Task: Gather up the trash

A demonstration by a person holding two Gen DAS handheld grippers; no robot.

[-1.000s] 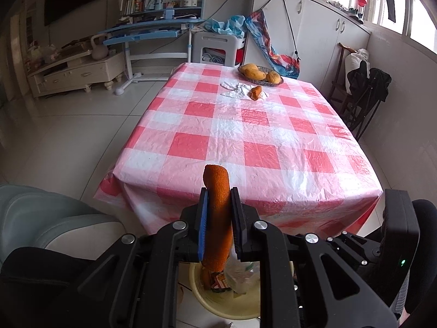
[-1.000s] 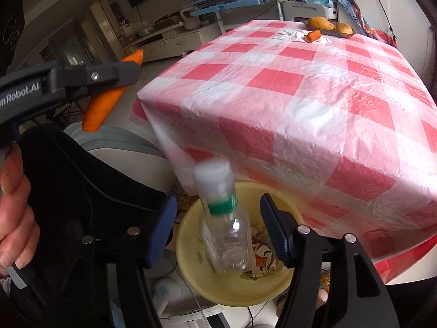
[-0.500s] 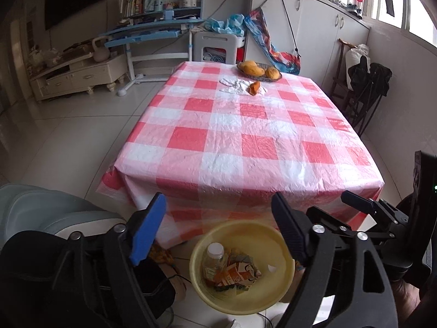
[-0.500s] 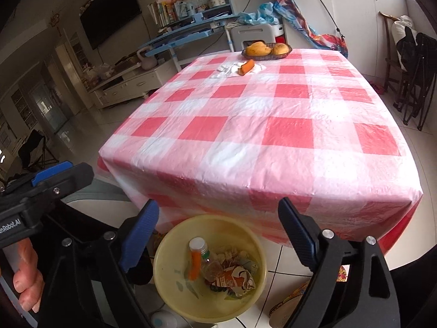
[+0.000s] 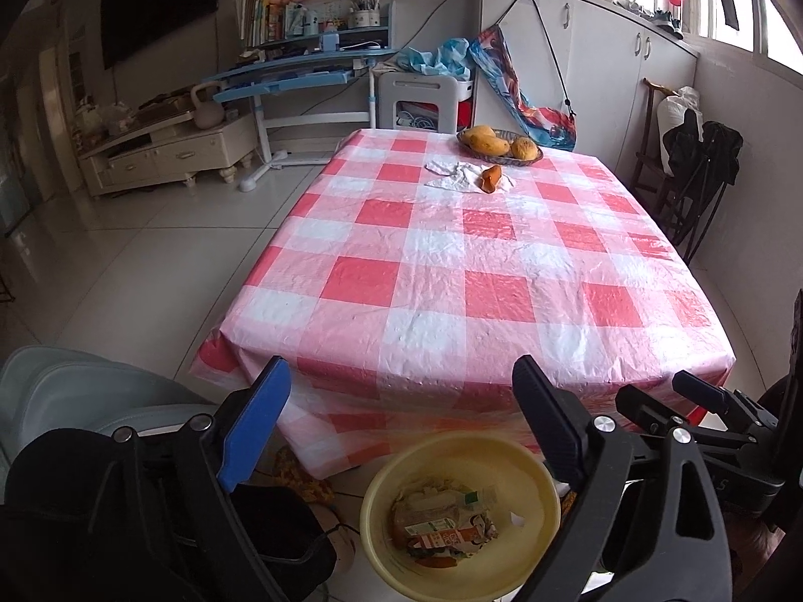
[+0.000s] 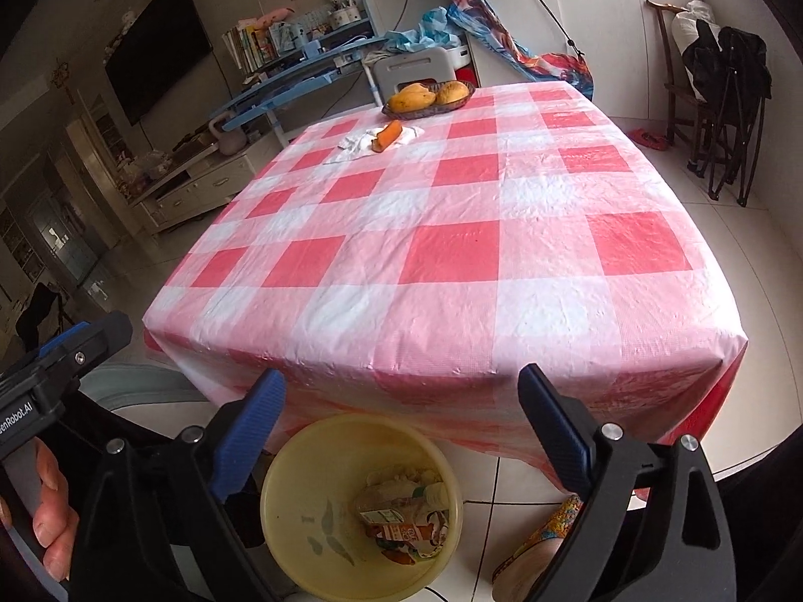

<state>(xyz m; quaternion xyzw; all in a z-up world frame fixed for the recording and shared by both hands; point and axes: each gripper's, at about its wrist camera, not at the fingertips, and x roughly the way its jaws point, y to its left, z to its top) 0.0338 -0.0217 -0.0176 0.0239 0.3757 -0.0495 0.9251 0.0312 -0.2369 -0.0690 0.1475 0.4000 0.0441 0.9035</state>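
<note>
Tablecloth (image 5: 451, 261) in red and white checks fills most of what I see from both wrists, spread over a table that stands on pale floor tiles. At its far end a dark basket of mangoes (image 5: 499, 144) sits just beyond a crumpled white tissue (image 5: 459, 176), and an orange peel piece (image 5: 491, 178) lies on that tissue. Behind the table I see a blue desk (image 5: 296, 72) with books, a dark television (image 5: 158, 5) on the wall and white cupboards (image 5: 592, 50).

On the floor against the near table edge is the yellow bin (image 6: 361, 504). It holds trash (image 6: 401, 514): a clear bottle with a green band, a printed carton, and orange scraps among it, all jumbled so I cannot separate every item. The bin's lower rim is cut off in my left view.

My left gripper (image 5: 401, 431) hangs above the bin, its jaws having just been opening, now spread wide with nothing between them. My right gripper (image 6: 401, 426) likewise has just been opening, and stands wide and empty over the bin. The hand (image 6: 47, 511) on the left gripper shows only as fingers at the frame edge.
</note>
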